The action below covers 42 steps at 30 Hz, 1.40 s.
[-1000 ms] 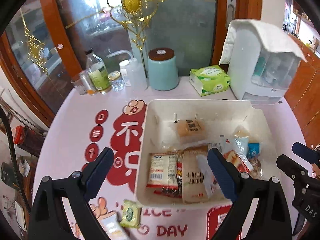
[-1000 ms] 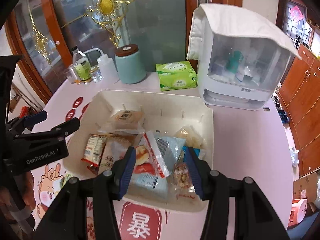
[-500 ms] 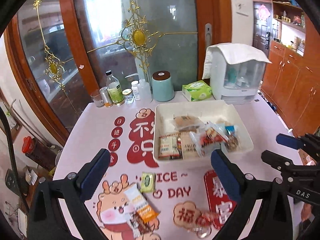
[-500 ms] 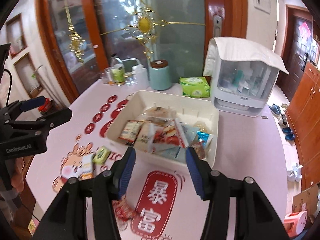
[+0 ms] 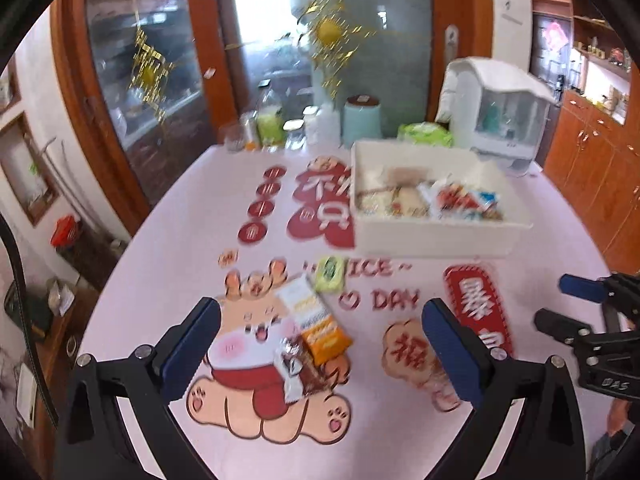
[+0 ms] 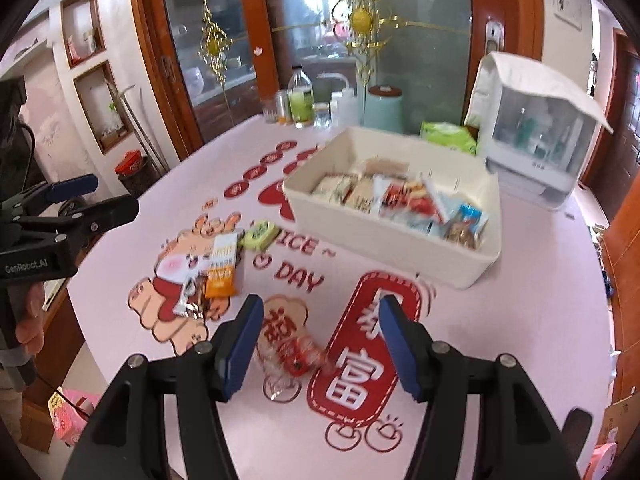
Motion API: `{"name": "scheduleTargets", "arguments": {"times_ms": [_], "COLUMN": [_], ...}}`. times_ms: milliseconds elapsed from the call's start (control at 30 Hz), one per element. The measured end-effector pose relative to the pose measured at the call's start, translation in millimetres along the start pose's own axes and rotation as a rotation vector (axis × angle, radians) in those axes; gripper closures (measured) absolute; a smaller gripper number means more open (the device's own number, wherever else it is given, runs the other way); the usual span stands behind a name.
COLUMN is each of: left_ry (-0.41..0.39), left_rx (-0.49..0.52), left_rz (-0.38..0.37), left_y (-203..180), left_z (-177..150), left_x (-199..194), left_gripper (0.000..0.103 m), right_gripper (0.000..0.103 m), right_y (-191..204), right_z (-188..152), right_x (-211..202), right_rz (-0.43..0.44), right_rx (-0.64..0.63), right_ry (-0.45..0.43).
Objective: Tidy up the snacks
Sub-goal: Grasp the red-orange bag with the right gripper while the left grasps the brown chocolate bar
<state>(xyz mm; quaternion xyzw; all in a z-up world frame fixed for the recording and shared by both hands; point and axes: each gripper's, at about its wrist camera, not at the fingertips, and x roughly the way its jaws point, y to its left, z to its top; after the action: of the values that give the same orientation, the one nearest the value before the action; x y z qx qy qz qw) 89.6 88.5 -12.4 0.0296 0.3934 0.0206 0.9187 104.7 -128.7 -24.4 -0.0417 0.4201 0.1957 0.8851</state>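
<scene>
A white bin (image 5: 436, 236) (image 6: 400, 244) holds several snack packets at the far side of the table. Loose on the tablecloth lie a small green packet (image 5: 329, 274) (image 6: 260, 234), an orange and white packet (image 5: 316, 318) (image 6: 222, 266), a brown and silver wrapper (image 5: 298, 368) (image 6: 190, 296) and a clear red packet (image 6: 294, 354) (image 5: 442, 384). My left gripper (image 5: 320, 348) hangs open above the orange packet and the wrapper, holding nothing. My right gripper (image 6: 320, 344) hovers over the clear red packet with its jaws opening, and the pads are off it.
At the back of the table stand bottles and jars (image 6: 302, 110), a teal canister (image 6: 384, 108), a green tissue pack (image 6: 448, 136) and a white covered appliance (image 6: 536, 128). A person's hand (image 6: 30, 320) grips the left tool. Glass doors stand behind the table.
Both grippers have drawn back from over the bin toward the table's near side, so the loose packets now lie under them. The right jaws have widened.
</scene>
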Motion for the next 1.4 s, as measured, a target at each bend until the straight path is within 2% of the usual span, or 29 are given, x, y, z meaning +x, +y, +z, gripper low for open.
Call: {"name": "scheduleTargets", "arguments": {"times_ms": [133,333,700,833,1000,1100,1133,1167,1267,1400], "left_ry": [0.055,0.133,0.233,0.268,0.220,0.204,0.195,0.193,0.184,0.171], "left_rx": [-0.030,-0.100,-0.225,-0.248,-0.231,-0.216,-0.209,-0.204,-0.195,-0.195], "left_rz": [0.020,0.056,0.096,0.086,0.089,0.080,0.076,0.072,0.067,0.061], "left_y": [5.4,16.2,41.7,43.3,38.2,35.4,33.7,33.1,30.1,27.7], "left_z": [-34.4,-68.9,-95.5,-101.1,-100.7,-98.8,-98.3,-97.6,-98.0,-103.2], "left_x": [40.3,90.2,145.8,159.0,157.3,153.8,152.6,152.3,150.2,143.7], "left_gripper": [0.003,0.003,0.003,0.013,0.027,0.046,0.056,0.059,0.066,0.068], "right_gripper": [0.042,0.042,0.042,0.038,0.036,0.032,0.030,0.030,0.028,0.028], "right_y": [3.9,4.7,16.3,21.5,21.4,19.4,19.2,18.9,20.4,23.2], "right_z": [-21.0,-46.7,-64.0,-67.7,-71.4,-73.6,-75.1,-76.1,-78.3,-81.7], "right_x": [25.8,72.7,130.2,137.3,139.3,141.7,143.4,143.4,143.8,143.5], "right_rz": [-0.012,-0.012,-0.014,-0.006,-0.001,0.014,0.022,0.030,0.041,0.029], "right_rx": [0.012,0.037,0.007,-0.008,-0.008,0.009,0.014,0.019,0.021,0.015], "right_ry": [0.037,0.136,0.208,0.207,0.181,0.189,0.200,0.205,0.197,0.174]}}
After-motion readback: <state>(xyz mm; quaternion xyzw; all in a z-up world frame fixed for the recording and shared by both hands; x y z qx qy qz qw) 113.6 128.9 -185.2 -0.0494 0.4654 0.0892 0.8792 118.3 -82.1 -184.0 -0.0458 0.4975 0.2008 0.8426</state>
